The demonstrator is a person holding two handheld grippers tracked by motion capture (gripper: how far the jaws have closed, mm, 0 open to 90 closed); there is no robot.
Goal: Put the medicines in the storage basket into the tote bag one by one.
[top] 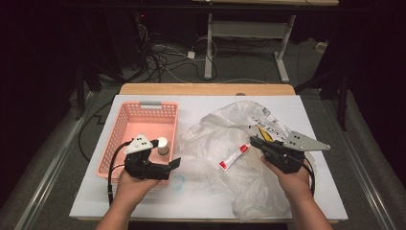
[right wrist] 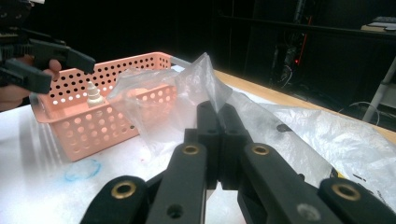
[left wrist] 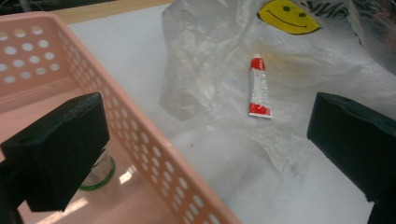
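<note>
A pink perforated basket (top: 139, 127) stands on the left of the white tabletop and holds a small white-capped bottle (top: 163, 145). My left gripper (top: 166, 154) hovers open over the basket's near right corner with nothing between its jaws. In the left gripper view one jaw hangs above the bottle (left wrist: 100, 173) and the basket wall (left wrist: 154, 154). A red-and-white tube (top: 233, 157) (left wrist: 259, 86) lies in the crumpled clear plastic bag (top: 215, 136). My right gripper (top: 253, 140) (right wrist: 218, 112) is shut on a fold of the bag (right wrist: 201, 79), lifting it.
The bag carries a yellow smiley print (left wrist: 287, 16). A blue scribbled ring (top: 178, 182) (right wrist: 81, 169) marks the tabletop (top: 95, 201) just in front of the basket. Beyond the table's far wooden edge (top: 206, 89) are cables and desk legs on a dark floor.
</note>
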